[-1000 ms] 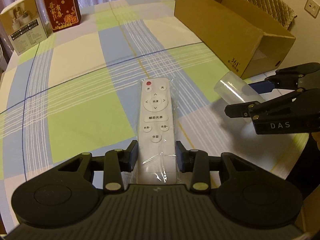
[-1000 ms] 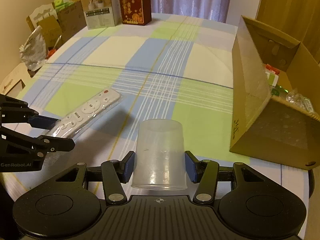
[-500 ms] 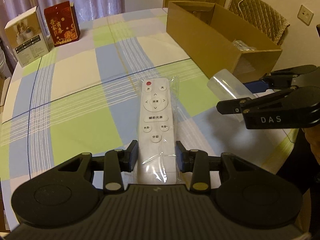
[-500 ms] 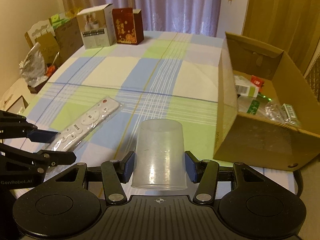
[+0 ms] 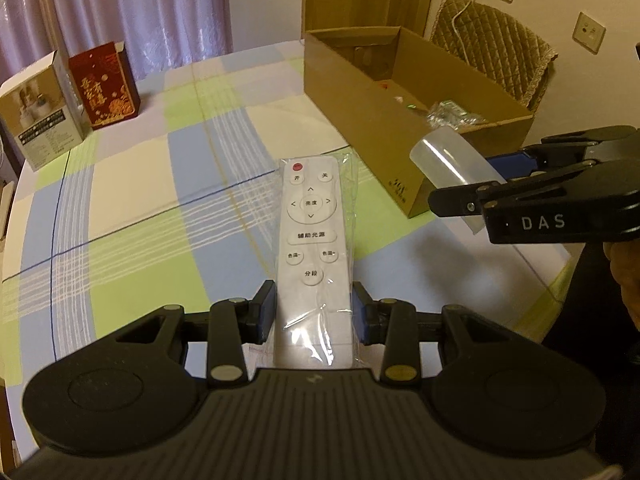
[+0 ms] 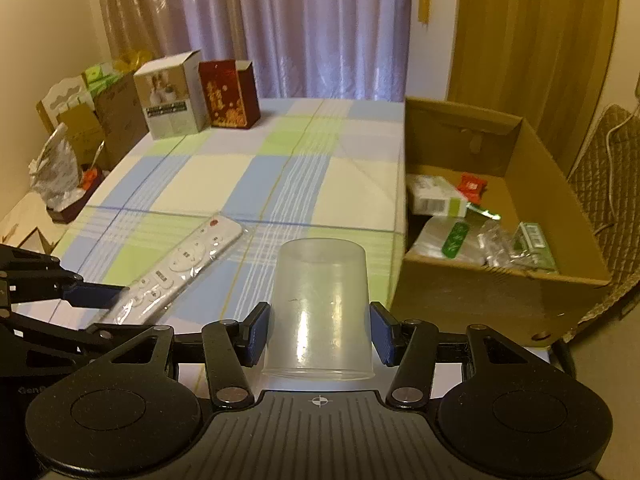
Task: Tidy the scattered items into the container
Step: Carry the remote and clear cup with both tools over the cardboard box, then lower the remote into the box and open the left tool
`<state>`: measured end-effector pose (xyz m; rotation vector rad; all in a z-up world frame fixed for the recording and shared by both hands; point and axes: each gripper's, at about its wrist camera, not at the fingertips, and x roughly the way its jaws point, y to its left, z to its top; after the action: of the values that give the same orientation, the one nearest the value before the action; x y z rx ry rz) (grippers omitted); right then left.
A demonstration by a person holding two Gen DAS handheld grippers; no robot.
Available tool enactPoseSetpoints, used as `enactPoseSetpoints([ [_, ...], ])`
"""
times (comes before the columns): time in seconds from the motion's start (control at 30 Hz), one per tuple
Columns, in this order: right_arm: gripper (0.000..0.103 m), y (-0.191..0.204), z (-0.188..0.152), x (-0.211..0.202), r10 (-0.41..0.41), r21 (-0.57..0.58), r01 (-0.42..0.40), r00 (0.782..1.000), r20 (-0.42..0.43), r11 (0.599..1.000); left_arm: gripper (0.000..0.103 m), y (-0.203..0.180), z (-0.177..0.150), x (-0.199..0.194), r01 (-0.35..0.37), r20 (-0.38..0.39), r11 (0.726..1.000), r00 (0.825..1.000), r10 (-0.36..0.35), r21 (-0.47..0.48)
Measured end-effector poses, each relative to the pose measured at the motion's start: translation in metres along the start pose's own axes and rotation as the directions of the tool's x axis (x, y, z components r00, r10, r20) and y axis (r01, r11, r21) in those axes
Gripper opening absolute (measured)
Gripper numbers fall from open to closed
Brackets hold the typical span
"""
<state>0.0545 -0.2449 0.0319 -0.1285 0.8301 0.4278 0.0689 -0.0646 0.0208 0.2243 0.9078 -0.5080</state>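
With both pickups made, we judge the carry to the container to be the step in hand: our left gripper (image 5: 314, 314) has its fingers (image 5: 264, 312) clenched on the lower end of a white remote (image 5: 312, 248) in a clear plastic sleeve, held above the checked tabletop (image 5: 132, 208), while our right gripper (image 6: 319, 332) grasps a translucent plastic cup (image 6: 320, 304) between its blue-padded fingers (image 6: 256, 334), the cup's closed end pointing forward and its rim toward the camera. The open cardboard box (image 6: 536, 184) sits ahead and to the right, near the table's edge, and the cup hangs just short of its near wall. Inside we see a white-and-green carton (image 6: 438, 200), a small red packet (image 6: 472, 186), a clear bag with a green label (image 6: 454, 240) and some crumpled wrappers (image 6: 500, 246), leaving free floor toward the back. The next move, as we read it, calls for lifting each item over the box's wall before letting go; the right side is nearer, so the cup probably goes first. Two printed cartons (image 5: 68, 100) stand at the far end of the tabletop, well apart from the box.
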Motion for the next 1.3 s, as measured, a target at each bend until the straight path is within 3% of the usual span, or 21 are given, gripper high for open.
enactPoseSetpoints([
  [0.63, 0.055, -0.04, 0.012, -0.03, -0.053, 0.05, 0.051, 0.997, 0.054, 0.997, 0.033, -0.035, 0.039, -0.008, 0.038, 0.054, 0.998, 0.998, -0.041, 0.05],
  [1.3, 0.055, -0.089, 0.02, -0.038, -0.117, 0.098, 0.11, 0.99, 0.073, 0.989, 0.033, -0.077, 0.087, 0.01, 0.092, 0.086, 0.99, 0.991, -0.101, 0.105],
])
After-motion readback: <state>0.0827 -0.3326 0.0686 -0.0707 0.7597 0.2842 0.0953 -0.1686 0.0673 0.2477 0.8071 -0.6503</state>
